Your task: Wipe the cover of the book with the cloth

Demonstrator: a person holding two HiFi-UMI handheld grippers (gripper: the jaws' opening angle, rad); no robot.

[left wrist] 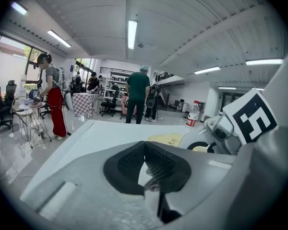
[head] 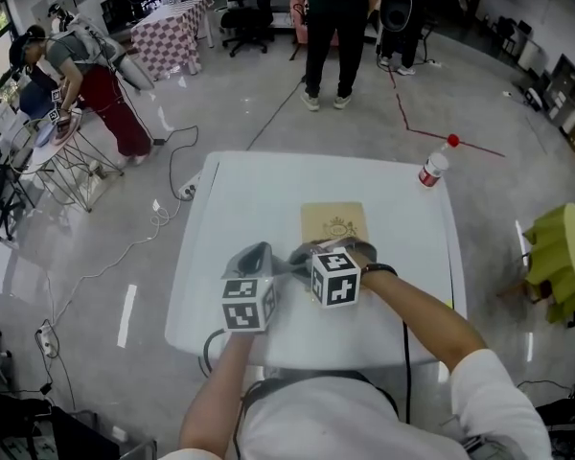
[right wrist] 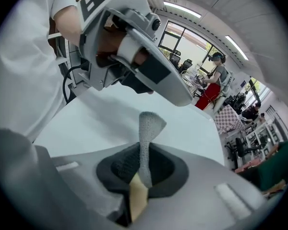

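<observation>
Step in hand, as judged: the cloth is picked up but not on the cover; wiping appears not yet begun.

Book (head: 333, 223): lies flat on the white bench (head: 259, 199), tan cover up and nothing on it.

Right gripper (right wrist: 143, 164): fingers (right wrist: 122, 166) clamped tight on the grey cloth (right wrist: 146, 133). A short strip stands up free beyond the tips. It is held just short of the book's near edge, on the person's side.

Left gripper (left wrist: 145, 150): fingers (left wrist: 129, 162) closed, tips meeting, nothing seen between them. It sits beside the right gripper, also on the book's near side, and points across the bench toward the book.

Next move, as judged: carry the cloth forward over the book, lower it until the free strip lies on the cover, then sweep across. The left gripper may need to steady the book's edge, since a light book could slide under the wipe.
</observation>
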